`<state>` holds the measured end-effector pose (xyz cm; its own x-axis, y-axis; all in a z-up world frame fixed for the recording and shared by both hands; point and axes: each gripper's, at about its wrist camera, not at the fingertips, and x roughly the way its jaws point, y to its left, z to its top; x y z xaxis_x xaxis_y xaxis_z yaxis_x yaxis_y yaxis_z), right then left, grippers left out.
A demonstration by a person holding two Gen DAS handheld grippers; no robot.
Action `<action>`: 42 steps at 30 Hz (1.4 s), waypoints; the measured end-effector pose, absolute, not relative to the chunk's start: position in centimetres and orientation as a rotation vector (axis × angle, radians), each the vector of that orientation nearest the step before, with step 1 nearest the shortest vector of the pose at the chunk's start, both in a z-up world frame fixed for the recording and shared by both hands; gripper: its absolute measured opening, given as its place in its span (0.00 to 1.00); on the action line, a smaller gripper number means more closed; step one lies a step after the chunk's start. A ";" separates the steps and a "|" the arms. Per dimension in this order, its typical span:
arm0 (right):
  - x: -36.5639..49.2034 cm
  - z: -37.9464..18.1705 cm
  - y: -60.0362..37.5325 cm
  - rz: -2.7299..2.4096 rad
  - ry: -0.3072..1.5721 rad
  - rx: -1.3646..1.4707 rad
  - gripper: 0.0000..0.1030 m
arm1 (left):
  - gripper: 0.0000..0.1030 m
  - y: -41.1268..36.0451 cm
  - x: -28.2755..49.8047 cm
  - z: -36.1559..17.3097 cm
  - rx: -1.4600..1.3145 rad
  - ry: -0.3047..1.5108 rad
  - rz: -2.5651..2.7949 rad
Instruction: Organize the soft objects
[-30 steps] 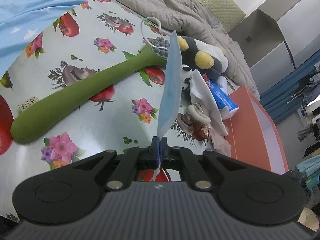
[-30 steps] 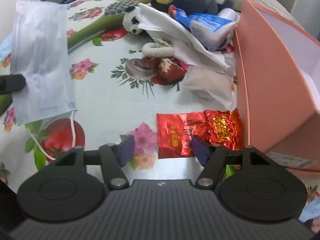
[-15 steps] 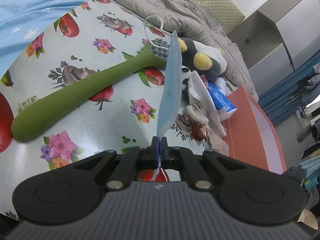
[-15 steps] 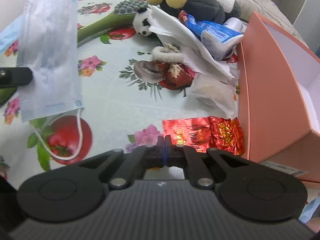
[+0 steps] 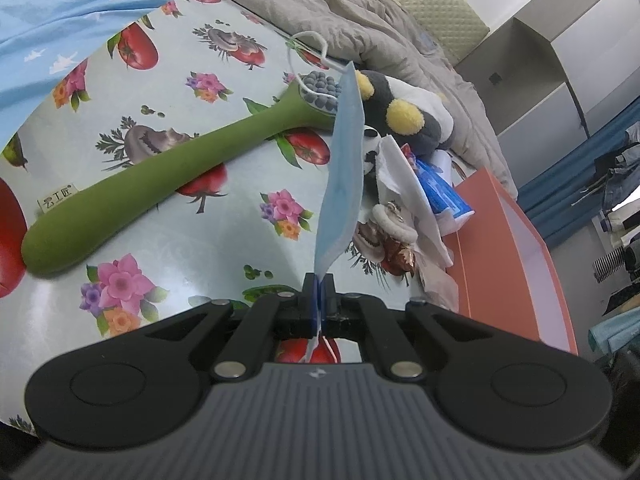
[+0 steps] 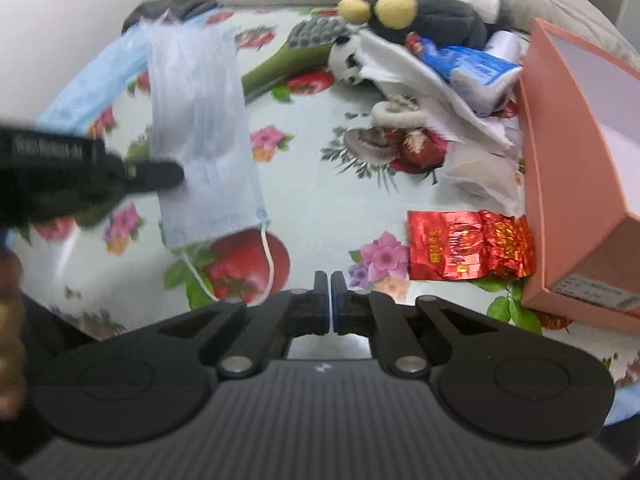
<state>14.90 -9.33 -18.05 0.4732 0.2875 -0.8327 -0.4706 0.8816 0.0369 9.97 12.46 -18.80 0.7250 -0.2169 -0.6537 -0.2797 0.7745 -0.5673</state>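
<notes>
Fingers of the left gripper (image 5: 319, 294) are pressed together on the lower edge of a pale blue pleated disposable face mask (image 5: 341, 184), which stands up edge-on from the pinch in the left wrist view, one white ear loop (image 5: 308, 46) curling at its top; from the right wrist view the same mask (image 6: 202, 136) hangs flat-faced above the flower-and-tomato printed tablecloth (image 6: 320, 208), clamped by the dark left gripper (image 6: 160, 174) entering from the left, the lower ear loop (image 6: 240, 268) dangling toward the cloth; the right gripper (image 6: 330, 292) has its fingers brought together with only a thin slit between them and nothing held, poised over the cloth; just to its right lies a crinkled red foil packet with gold lettering (image 6: 468, 246), its far end close against the open salmon-pink cardboard box (image 6: 576, 152); a long green soft-handled brush with grey nubs at its head (image 5: 160, 184) lies diagonally on the cloth; beyond it sits a heap: a dark grey plush toy with yellow round ears (image 6: 432, 16), a small panda plush (image 6: 346, 62), crumpled white tissue or plastic (image 6: 432, 88), a blue and white wrapped pack (image 6: 472, 64), and a white fluffy ring (image 6: 396, 114) beside a dark red wrapper (image 6: 420, 148); grey bedding (image 5: 380, 28) is bunched behind the heap.
</notes>
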 end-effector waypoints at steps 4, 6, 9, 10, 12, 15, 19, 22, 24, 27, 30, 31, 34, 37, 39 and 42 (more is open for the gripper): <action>15.3 -16.8 -10.6 0.428 0.968 -0.121 0.20 | 0.02 12.4 10.1 -18.9 -0.701 0.777 0.036; 15.5 -16.4 -11.5 0.377 0.971 -0.069 0.44 | 0.02 12.2 10.2 -19.0 -0.700 0.779 0.032; 16.2 -16.3 -13.1 0.290 0.980 0.077 0.44 | 0.02 12.0 10.3 -19.1 -0.704 0.779 0.021; 16.4 -16.4 -13.4 0.253 0.984 0.107 0.44 | 0.02 12.0 10.4 -19.2 -0.706 0.779 0.016; 17.2 -16.8 -13.9 0.152 0.997 0.194 0.44 | 0.02 11.9 10.4 -19.4 -0.712 0.780 0.007; 18.4 -17.2 -14.7 0.007 1.006 0.316 0.48 | 0.02 12.1 10.5 -19.6 -0.720 0.784 -0.005; 19.1 -17.7 -14.9 -0.156 0.979 0.356 0.57 | 0.02 12.3 10.7 -19.9 -0.727 0.790 -0.021; 19.3 -18.6 -15.4 -0.259 0.986 0.403 0.57 | 0.02 12.4 10.8 -20.1 -0.734 0.790 -0.030; 19.5 -19.3 -16.0 -0.326 1.002 0.446 0.57 | 0.02 12.5 10.8 -20.3 -0.735 0.792 -0.034; 19.9 -20.2 -17.0 -0.382 1.010 0.542 0.66 | 0.02 12.6 10.8 -20.6 -0.740 0.800 -0.038; 19.8 -20.1 -16.6 -0.403 0.968 0.564 0.69 | 0.02 12.5 11.0 -20.8 -0.742 0.808 -0.046; 19.9 -20.0 -16.4 -0.410 0.954 0.562 0.69 | 0.02 12.5 11.0 -20.9 -0.743 0.810 -0.049; 20.2 -19.9 -15.9 -0.445 0.932 0.543 0.69 | 0.02 12.4 11.1 -21.1 -0.740 0.815 -0.057; 20.5 -20.2 -15.7 -0.487 0.926 0.533 0.69 | 0.02 12.4 11.2 -21.2 -0.742 0.822 -0.058; 20.8 -20.5 -15.5 -0.516 0.916 0.542 0.69 | 0.02 12.5 11.2 -21.2 -0.741 0.821 -0.058; 21.0 -20.5 -14.6 -0.530 0.879 0.470 0.69 | 0.02 12.6 11.2 -21.3 -0.744 0.822 -0.053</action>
<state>20.97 -14.58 -20.47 0.5272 -0.2388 -0.8155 0.6100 0.7745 0.1675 11.18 12.62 -21.26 0.6940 -0.3184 -0.6457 -0.2333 0.7491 -0.6200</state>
